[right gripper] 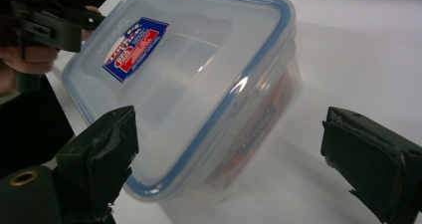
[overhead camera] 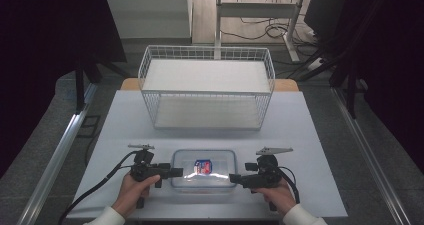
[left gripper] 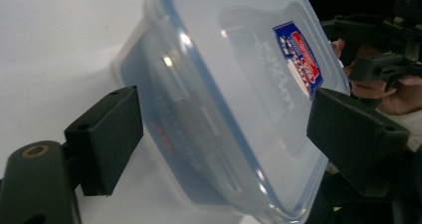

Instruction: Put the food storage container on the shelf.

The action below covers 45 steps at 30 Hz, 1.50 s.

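A clear plastic box [overhead camera: 204, 168] with a blue-sealed lid and a red-and-blue sticker lies near the table's front edge. My left gripper [overhead camera: 179, 172] is at its left end, and my right gripper [overhead camera: 232, 178] is at its right front corner. In the left gripper view the box [left gripper: 224, 84] lies between the wide-apart jaws of the open left gripper [left gripper: 226, 134]. In the right gripper view the open right gripper [right gripper: 234, 159] stands with one jaw on each side of the near corner of the box [right gripper: 199, 79]. I cannot tell if any jaw touches the box.
A white wire basket [overhead camera: 206, 87] with two levels stands at the back of the white table [overhead camera: 300, 135]. Cables trail from both grippers toward the front edge. Table legs and cords are on the floor beyond the table.
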Motion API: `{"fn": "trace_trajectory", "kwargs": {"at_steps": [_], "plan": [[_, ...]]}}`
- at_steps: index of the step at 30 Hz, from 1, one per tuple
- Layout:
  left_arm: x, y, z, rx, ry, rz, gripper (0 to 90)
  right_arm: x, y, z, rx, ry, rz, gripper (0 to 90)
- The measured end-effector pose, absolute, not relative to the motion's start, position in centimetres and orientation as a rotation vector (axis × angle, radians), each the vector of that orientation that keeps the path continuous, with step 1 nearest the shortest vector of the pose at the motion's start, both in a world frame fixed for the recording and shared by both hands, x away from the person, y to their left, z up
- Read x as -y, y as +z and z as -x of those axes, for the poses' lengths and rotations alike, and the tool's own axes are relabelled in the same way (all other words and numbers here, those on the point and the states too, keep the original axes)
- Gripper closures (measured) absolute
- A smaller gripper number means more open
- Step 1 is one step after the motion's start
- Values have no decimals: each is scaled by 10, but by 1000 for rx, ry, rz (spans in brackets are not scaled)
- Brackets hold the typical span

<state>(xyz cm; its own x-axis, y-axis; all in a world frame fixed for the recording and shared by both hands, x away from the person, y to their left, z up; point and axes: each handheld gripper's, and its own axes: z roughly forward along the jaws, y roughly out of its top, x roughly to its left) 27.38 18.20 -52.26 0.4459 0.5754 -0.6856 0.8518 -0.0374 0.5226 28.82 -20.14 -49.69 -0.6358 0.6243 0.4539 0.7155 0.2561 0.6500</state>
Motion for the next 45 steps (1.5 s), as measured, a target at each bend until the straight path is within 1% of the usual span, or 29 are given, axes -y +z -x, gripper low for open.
{"fn": "trace_trajectory", "kwargs": {"at_steps": [7,10,12,14,16,18,20,28,32,34,40,45], "plan": [[-177,-530,-276,-1228,-410,-1727,180,195,-503,-299,2349,-1289,1310,76],[-178,-529,-275,-1229,-407,-1725,203,192,-507,-304,2297,-1267,1312,93],[-179,-527,-275,-1231,-399,-1723,227,191,-508,-305,2263,-1263,1306,127],[-179,-526,-274,-1234,-394,-1723,248,190,-508,-305,2239,-1272,1290,201],[-180,-525,-274,-1240,-390,-1720,271,190,-507,-304,2227,-1278,1286,241],[-181,-523,-273,-1247,-390,-1715,301,194,-505,-305,2210,-1271,1297,304],[-181,-522,-272,-1248,-388,-1714,315,196,-504,-306,2190,-1271,1304,334],[-184,-517,-265,-1236,-364,-1709,375,201,-499,-302,2162,-1280,1322,417],[-190,-516,-256,-1229,-380,-1674,441,203,-496,-296,2142,-1307,1335,467],[-190,-515,-252,-1226,-374,-1676,464,203,-494,-293,2131,-1315,1344,478],[-189,-511,-246,-1221,-355,-1678,477,204,-491,-287,2111,-1323,1368,510],[-189,-510,-245,-1218,-355,-1678,485,205,-489,-283,2107,-1321,1379,517]]}}
